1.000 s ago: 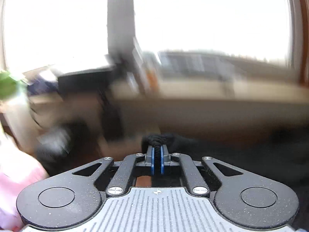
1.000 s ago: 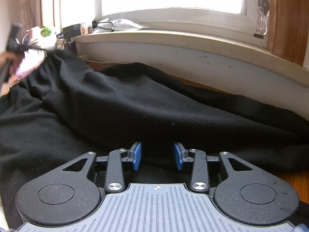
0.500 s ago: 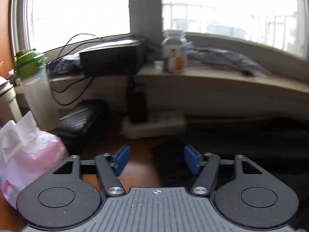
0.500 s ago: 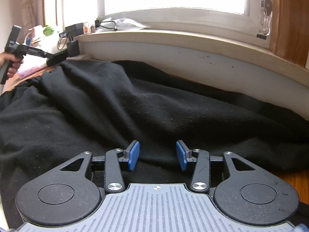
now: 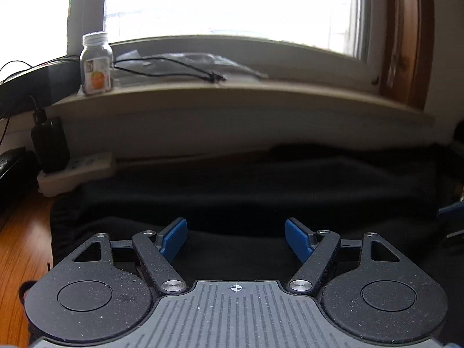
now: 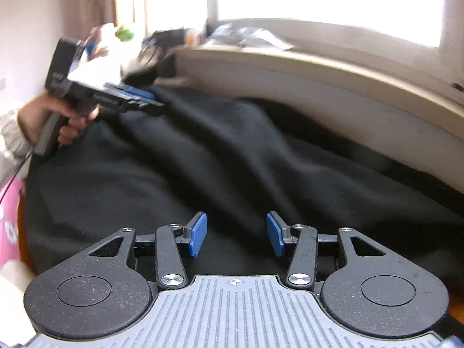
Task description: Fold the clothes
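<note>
A black garment, thick and matte with a fleece-like nap, lies spread over a wooden counter directly below the windowsill. Its surface runs in long soft ridges and hollows that slant from the sill side toward the cameras; its far edge is bunched against the wall under the sill, and in the left wrist view its left edge forms a rounded rolled hem beside bare wood.

The left gripper hovers over the cloth's near portion, blue pads spread wide; its jaws have just been opening and nothing is clamped between them, the fabric merely lying beneath. In the right wrist view the same tool appears motion-blurred above the garment's far left corner, carried by a hand with a pale sleeve.

The right gripper is held above the garment's middle, blue pads moderately apart and free of the cloth.

On the sill, toward its left end, stand a jar with a white lid and an orange-printed label, a thin black cable and crumpled clear plastic. Below the sill's left end, a white power strip carries a black adapter, just beside the garment's corner. A pink packet lies left of the cloth.
</note>
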Tool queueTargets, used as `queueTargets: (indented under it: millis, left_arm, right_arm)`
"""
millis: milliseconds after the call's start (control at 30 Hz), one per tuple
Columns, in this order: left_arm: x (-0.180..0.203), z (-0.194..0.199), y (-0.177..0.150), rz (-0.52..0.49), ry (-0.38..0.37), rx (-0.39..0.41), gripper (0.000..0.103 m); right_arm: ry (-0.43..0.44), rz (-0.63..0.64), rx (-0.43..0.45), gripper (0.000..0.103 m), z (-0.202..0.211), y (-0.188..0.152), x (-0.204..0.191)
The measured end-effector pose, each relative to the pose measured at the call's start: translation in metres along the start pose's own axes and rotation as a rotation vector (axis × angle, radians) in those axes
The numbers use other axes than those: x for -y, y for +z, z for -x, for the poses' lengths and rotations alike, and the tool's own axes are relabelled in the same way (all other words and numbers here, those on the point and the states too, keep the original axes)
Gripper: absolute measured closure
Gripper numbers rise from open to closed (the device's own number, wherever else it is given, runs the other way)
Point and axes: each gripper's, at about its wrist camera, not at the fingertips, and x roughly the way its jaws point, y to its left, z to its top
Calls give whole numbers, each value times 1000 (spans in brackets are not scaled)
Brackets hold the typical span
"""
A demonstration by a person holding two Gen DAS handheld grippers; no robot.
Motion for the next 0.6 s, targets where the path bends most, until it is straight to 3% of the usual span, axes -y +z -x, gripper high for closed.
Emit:
queueTargets:
  millis: [167,433,600]
  left_arm:
    - [-18,3,-14,20,16,-41,26]
    - [-52,26,-38,19,14,-52,26]
    - [-58,32,-40,25,7,-48,26]
  right_arm:
    - [43,9,-7,48,-9,0,-18]
    - [117,70,-12,48,-19,12,-63]
    - [138,88,13,50,-21,38,-58]
